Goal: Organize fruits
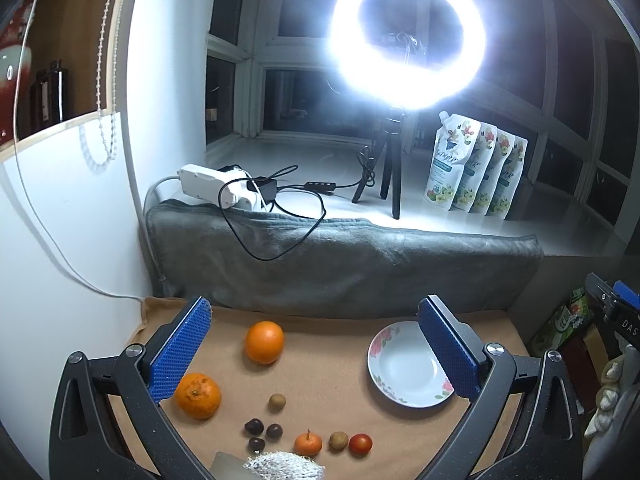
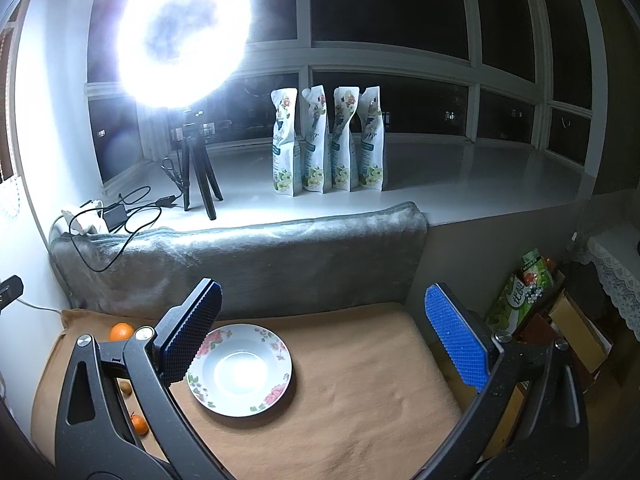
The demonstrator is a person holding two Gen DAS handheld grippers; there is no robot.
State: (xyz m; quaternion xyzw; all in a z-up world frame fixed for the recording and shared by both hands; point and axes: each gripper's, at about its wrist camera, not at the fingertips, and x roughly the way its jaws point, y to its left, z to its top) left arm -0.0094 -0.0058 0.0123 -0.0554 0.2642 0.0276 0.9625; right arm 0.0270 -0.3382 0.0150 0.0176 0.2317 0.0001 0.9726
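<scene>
On a tan cloth lie a large orange [image 1: 264, 342], a mandarin [image 1: 197, 395], a small mandarin [image 1: 308, 444], a red cherry tomato [image 1: 360, 444], two brown longans [image 1: 277, 401] [image 1: 338, 440] and three dark chestnuts [image 1: 264, 432]. A white floral plate [image 1: 404, 368] [image 2: 240, 370] sits empty to their right. My left gripper [image 1: 316, 344] hovers open above the fruit, holding nothing. My right gripper [image 2: 324, 340] is open over the cloth, its left finger overlapping the plate's rim. In the right wrist view the orange [image 2: 121, 331], a longan [image 2: 126, 388] and the small mandarin [image 2: 139, 424] peek past that finger.
A grey folded blanket [image 1: 340, 256] backs the cloth. Behind it the white sill holds a ring light on a tripod [image 1: 394, 168], a power strip with cables [image 1: 216, 186] and several refill pouches [image 2: 328, 140]. Boxes [image 2: 560, 320] stand right of the cloth. A gloved hand [image 1: 280, 466] shows at the bottom.
</scene>
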